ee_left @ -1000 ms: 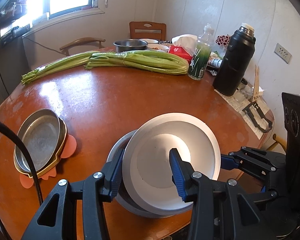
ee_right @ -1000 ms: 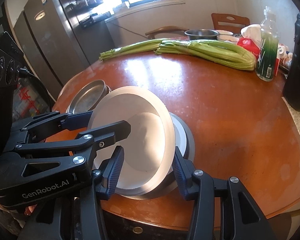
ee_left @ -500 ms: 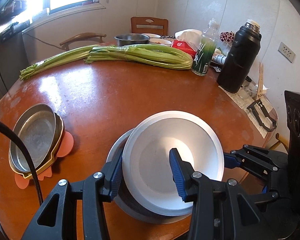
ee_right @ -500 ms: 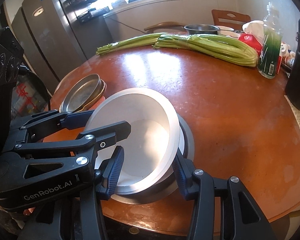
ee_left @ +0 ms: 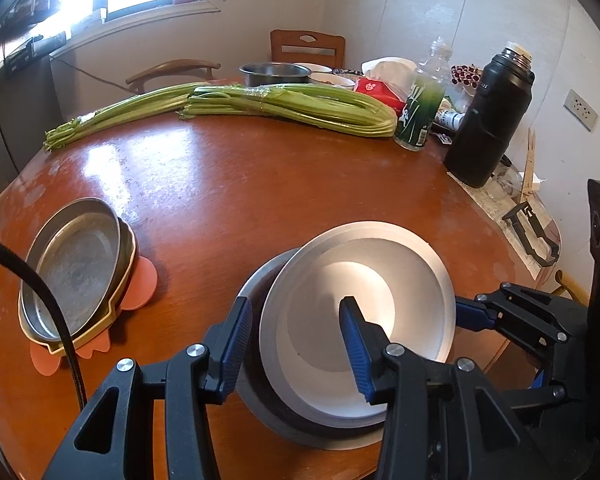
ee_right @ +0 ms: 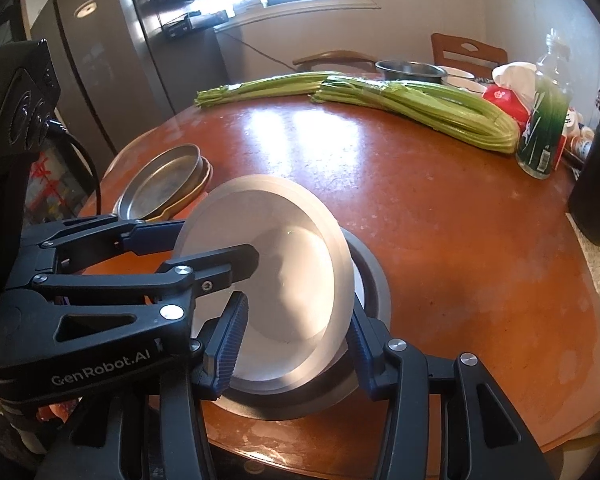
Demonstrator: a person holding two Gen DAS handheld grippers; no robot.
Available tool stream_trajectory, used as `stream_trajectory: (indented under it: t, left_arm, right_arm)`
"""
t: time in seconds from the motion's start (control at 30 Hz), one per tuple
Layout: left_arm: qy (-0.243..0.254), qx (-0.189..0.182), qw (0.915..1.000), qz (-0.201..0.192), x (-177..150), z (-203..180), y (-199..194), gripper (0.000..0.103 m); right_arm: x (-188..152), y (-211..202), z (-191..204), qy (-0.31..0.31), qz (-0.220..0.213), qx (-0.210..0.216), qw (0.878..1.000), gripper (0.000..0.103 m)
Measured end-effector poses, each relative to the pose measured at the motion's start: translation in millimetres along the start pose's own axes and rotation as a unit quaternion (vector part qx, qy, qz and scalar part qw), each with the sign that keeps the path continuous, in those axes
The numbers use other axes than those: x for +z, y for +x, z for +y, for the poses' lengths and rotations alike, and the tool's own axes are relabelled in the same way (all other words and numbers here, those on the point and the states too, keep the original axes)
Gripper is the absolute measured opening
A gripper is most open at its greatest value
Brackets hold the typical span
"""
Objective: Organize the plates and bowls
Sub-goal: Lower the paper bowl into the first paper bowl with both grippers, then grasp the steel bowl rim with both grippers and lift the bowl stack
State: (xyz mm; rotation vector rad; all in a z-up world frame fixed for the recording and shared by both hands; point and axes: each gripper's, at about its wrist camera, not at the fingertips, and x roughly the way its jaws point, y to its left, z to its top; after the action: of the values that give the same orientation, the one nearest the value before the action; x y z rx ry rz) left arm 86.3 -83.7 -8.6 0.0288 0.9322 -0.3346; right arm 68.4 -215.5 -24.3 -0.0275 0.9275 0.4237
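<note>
Left gripper (ee_left: pixel 296 344): clamped on the near-left rim of the white bowl (ee_left: pixel 360 316); one blue pad inside the bowl, the other outside against its wall; seen from the right wrist as two black fingers (ee_right: pixel 220 264) reaching in from the left, upper one over the rim.
Right gripper (ee_right: pixel 296 340): jaws straddling the near edge of the bowl (ee_right: pixel 284 276), left pad inside, right pad just outside the rim; pressing or only touching, cannot tell; in the left view a blue tip (ee_left: pixel 472 316) at the bowl's right edge.
White bowl: tilted, far-right rim raised, sitting partly inside the grey bowl (ee_left: pixel 260 396) near the front edge of the table (ee_left: pixel 260 184).
Grey bowl: flat on the table under the white one, dark rim (ee_right: pixel 372 284) showing around it.
Metal plates (ee_left: pixel 76 272): stacked on a pink mat (ee_left: pixel 140 288) at the left of the table, well apart from the bowls.
Celery (ee_left: pixel 292 108): two long bunches across the far side.
Far right: green bottle (ee_left: pixel 420 112), black flask (ee_left: pixel 488 120), red pack (ee_left: pixel 380 90).
Far back: steel basin (ee_left: pixel 274 74), chairs behind.
Cable (ee_left: pixel 48 304): black, crossing over the plates in the left view.
</note>
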Motion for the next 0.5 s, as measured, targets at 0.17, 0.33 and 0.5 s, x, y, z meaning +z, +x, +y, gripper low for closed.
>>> stream_trajectory:
  t: [0.17, 0.33, 0.5]
  left_arm:
    - [-0.004, 0.003, 1.0000, -0.001, -1, 4, -1, 0.045]
    - [-0.008, 0.006, 0.9999, -0.008, -2, 9, -8, 0.045]
    - [-0.018, 0.005, 0.9998, -0.011, -5, 18, -12, 0.047]
  right_arm:
    - [0, -1, 1, -0.012, -0.006, -0.017, 1.000, 0.051]
    - [0, -5, -2, -0.012, -0.012, -0.027, 0.999, 0.051]
    - [1, -9, -8, -0.001, -0.018, -0.033, 0.999, 0.052]
